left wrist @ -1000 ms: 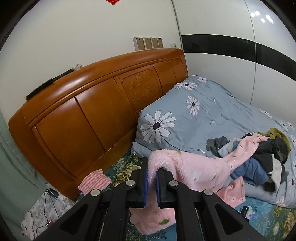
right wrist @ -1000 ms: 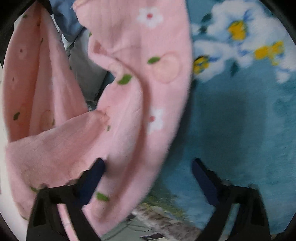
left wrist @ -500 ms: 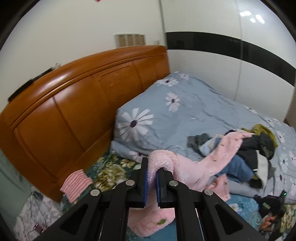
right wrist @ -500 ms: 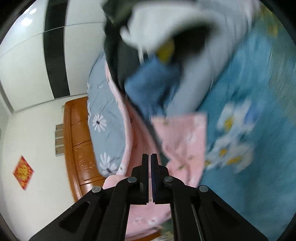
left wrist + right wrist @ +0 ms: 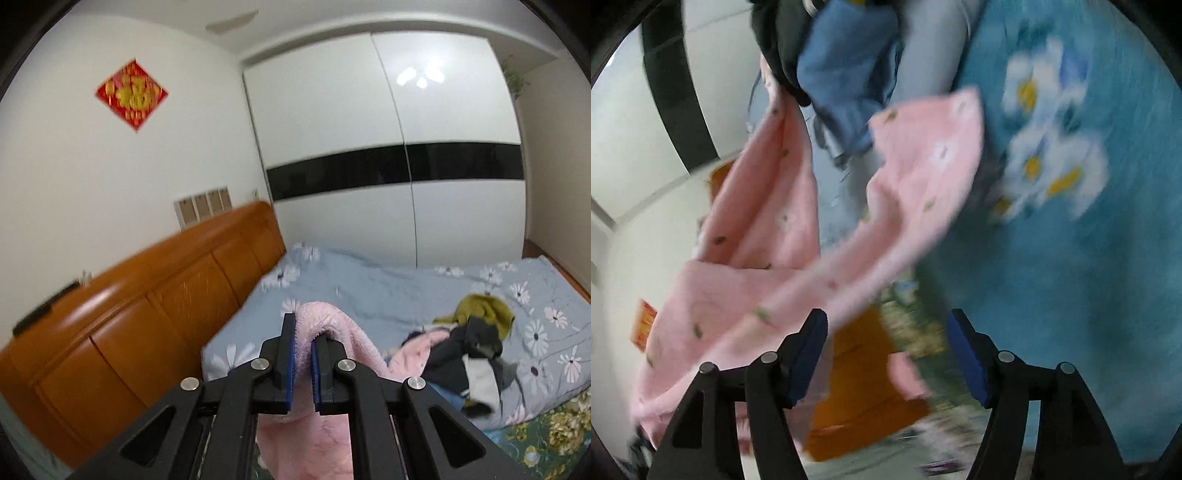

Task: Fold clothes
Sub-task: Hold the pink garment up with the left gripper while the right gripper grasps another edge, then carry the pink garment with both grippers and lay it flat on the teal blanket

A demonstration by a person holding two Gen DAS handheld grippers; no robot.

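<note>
My left gripper (image 5: 303, 328) is shut on a fold of a fluffy pink garment (image 5: 354, 339), held up above the bed. The garment trails right to a pile of clothes (image 5: 476, 350) on the grey-blue daisy quilt (image 5: 388, 291). In the right wrist view the same pink garment (image 5: 768, 236), dotted with small flowers and leaves, hangs stretched across the frame. My right gripper (image 5: 886, 339) is open and empty just below its edge. The view is blurred.
A wooden headboard (image 5: 140, 317) runs along the left. White wardrobe doors with a black band (image 5: 395, 166) stand behind the bed. A blue floral sheet (image 5: 1089, 221) lies below the right gripper. A blue garment (image 5: 846, 70) and dark clothes lie in the pile.
My left gripper has risen and tilted up with the pink garment, now showing the wardrobe and wall. My right gripper, shut half a second ago, has opened under the garment.
</note>
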